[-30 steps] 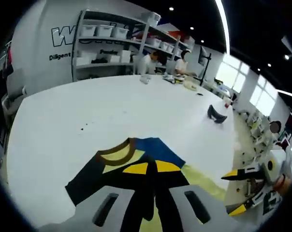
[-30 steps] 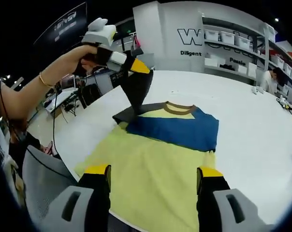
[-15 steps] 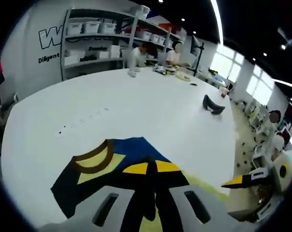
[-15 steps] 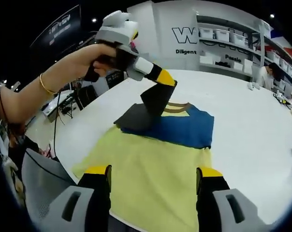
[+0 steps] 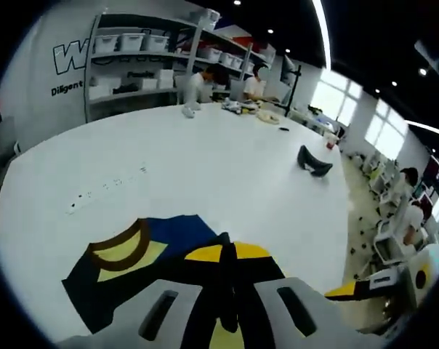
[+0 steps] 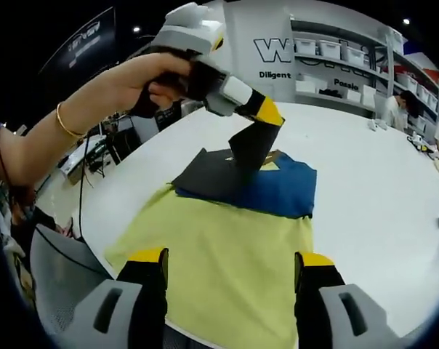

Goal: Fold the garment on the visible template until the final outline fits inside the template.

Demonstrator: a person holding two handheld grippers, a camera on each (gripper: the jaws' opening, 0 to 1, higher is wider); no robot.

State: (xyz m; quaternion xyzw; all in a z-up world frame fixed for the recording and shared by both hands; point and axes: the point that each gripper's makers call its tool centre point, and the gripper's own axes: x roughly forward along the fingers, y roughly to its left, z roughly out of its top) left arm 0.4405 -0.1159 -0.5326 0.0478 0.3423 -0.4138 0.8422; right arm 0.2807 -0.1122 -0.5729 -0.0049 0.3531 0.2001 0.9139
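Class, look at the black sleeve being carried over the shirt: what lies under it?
Under the black sleeve lie the shirt's blue yoke and part of its yellow neck panel. The collar and whatever the sleeve covers are hidden. The left gripper holds it.

The soft matt cloth yellow, blue and black garment [image 6: 234, 218] lies on the smooth, faintly glossy white table [image 5: 205, 160], beside hard plastic grey-and-yellow gripper jaws.

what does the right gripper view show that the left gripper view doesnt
Right gripper view: the person's hand holding the left claw, the lifted black sleeve and the garment's yellow body.

Left gripper view: the brown collar up close, a black object farther along the table and people at the shelves.

Both: the garment, the white table, the left claw shut on the sleeve.
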